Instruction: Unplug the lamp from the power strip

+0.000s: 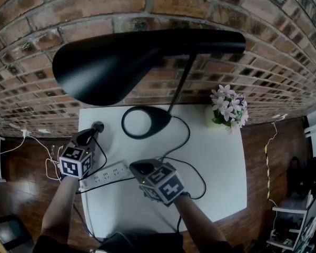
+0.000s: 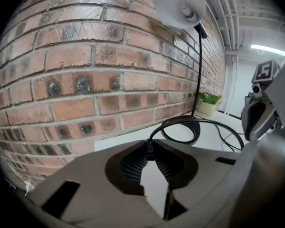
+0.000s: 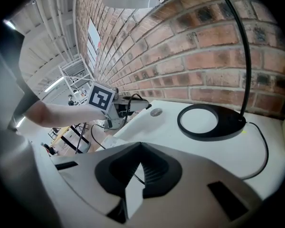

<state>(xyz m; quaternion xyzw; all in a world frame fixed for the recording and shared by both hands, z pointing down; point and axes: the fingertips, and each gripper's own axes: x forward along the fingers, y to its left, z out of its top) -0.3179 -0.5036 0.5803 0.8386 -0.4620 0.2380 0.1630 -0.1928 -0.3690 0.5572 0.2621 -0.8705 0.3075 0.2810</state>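
Observation:
The black lamp [image 1: 147, 57] stands at the back of the white table [image 1: 221, 162], its ring base [image 1: 145, 121] near the brick wall. A white power strip [image 1: 108, 174] lies at the table's left front. My left gripper [image 1: 89, 135] is held above the table's left edge, away from the strip. In the left gripper view it [image 2: 148, 148] is shut on the lamp's black plug [image 2: 149, 146], whose cord [image 2: 180, 120] loops off toward the base. My right gripper [image 1: 138, 167] rests its tips at the strip's right end. Its jaws [image 3: 140, 145] meet with nothing between them.
A pot of pink flowers [image 1: 226, 109] stands at the table's back right. A small round cap [image 1: 98, 126] sits in the tabletop just beyond the left gripper. Black cord [image 1: 197, 175] trails across the table right of my right gripper. Wood floor surrounds the table.

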